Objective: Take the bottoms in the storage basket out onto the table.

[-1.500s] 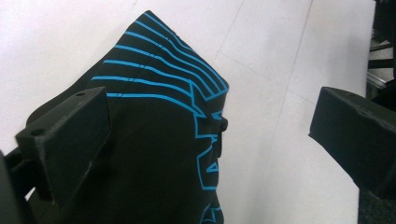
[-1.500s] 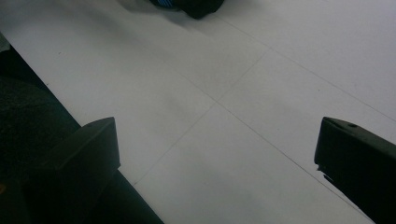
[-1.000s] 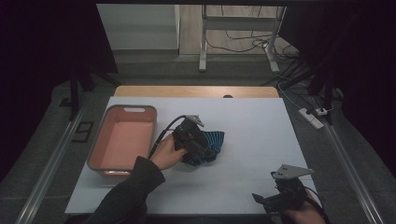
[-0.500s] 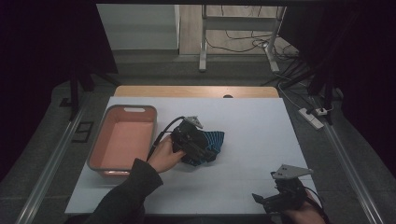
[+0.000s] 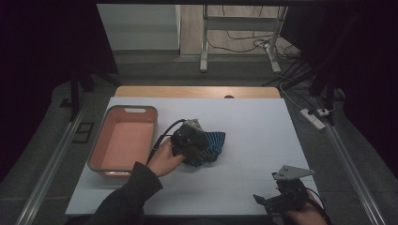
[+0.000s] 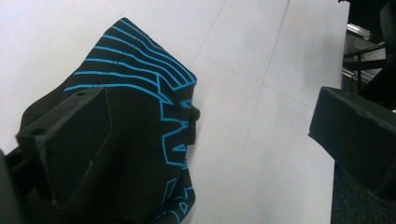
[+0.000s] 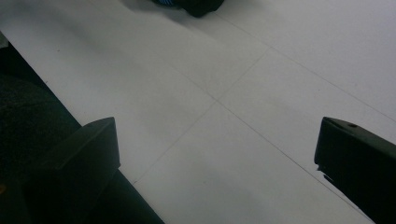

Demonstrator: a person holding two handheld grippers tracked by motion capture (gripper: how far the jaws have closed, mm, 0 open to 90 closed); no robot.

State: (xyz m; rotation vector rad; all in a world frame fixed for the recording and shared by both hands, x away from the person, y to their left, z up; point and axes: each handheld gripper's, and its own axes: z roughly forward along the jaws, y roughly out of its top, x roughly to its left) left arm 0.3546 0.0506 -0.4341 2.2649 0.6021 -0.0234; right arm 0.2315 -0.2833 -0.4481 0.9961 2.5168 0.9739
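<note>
While our left hand-held gripper spreads wide over the black blue-striped cloth mid-counter to grasp it, our right hand-held gripper waits open at the near-right corner.

A white table top lies in the middle under dim light, with a strip of bare wood along its 12 o'clock edge and grey floor on both sides. Toward 12 o'clock a pale wall panel stands next to a metal table leg, with loose cables on the wooden floor behind. At 2 o'clock a white power strip lies on the floor, and black curtains close the room at 9 and 3 o'clock
</note>
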